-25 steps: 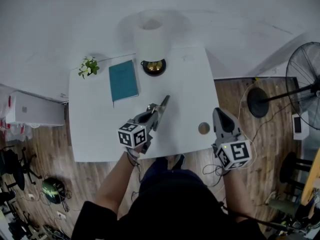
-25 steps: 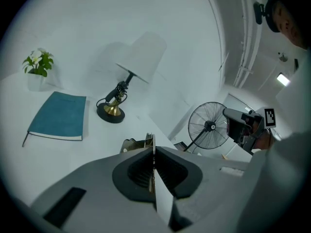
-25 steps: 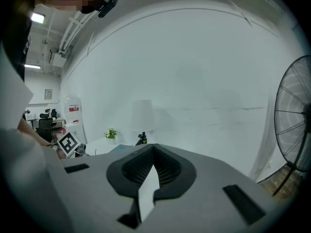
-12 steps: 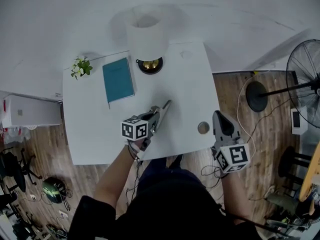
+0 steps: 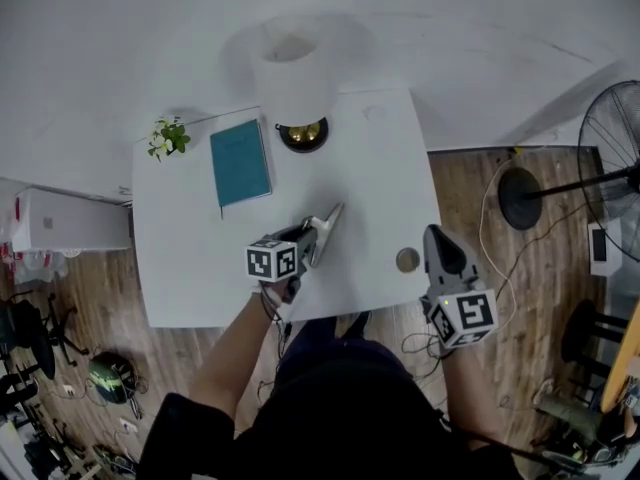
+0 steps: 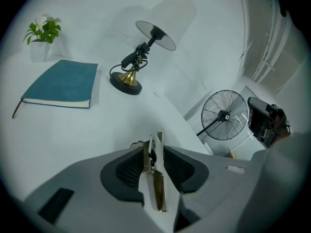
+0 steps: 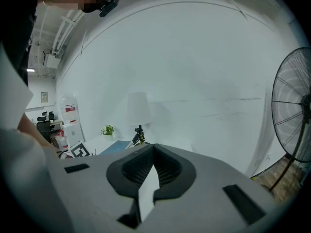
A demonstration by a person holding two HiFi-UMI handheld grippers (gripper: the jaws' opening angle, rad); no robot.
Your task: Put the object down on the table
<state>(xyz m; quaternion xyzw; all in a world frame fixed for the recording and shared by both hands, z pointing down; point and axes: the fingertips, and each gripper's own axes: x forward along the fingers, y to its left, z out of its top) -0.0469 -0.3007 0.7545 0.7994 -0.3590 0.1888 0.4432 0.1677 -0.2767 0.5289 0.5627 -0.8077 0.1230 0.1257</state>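
Note:
A thin flat metal piece [image 6: 156,188], silver at the tip and brass-coloured lower down, stands on edge between the jaws of my left gripper [image 6: 154,147]. The jaws are opening, with slim gaps on both sides of the piece. In the head view the left gripper [image 5: 328,218] lies low over the white table [image 5: 180,268], near its middle front. My right gripper [image 5: 440,238] hovers off the table's right edge, shut with nothing in it; its jaws meet at the tip [image 7: 153,145].
A teal book [image 5: 240,162] lies at the table's back left, next to a small potted plant [image 5: 168,138]. A lamp with a white shade [image 5: 295,68] stands at the back. A round brown disc [image 5: 407,259] sits near the right edge. A floor fan [image 5: 610,158] stands to the right.
My left gripper has drawn back slightly toward the table's front and sunk lower over it. The right gripper has hardly moved.

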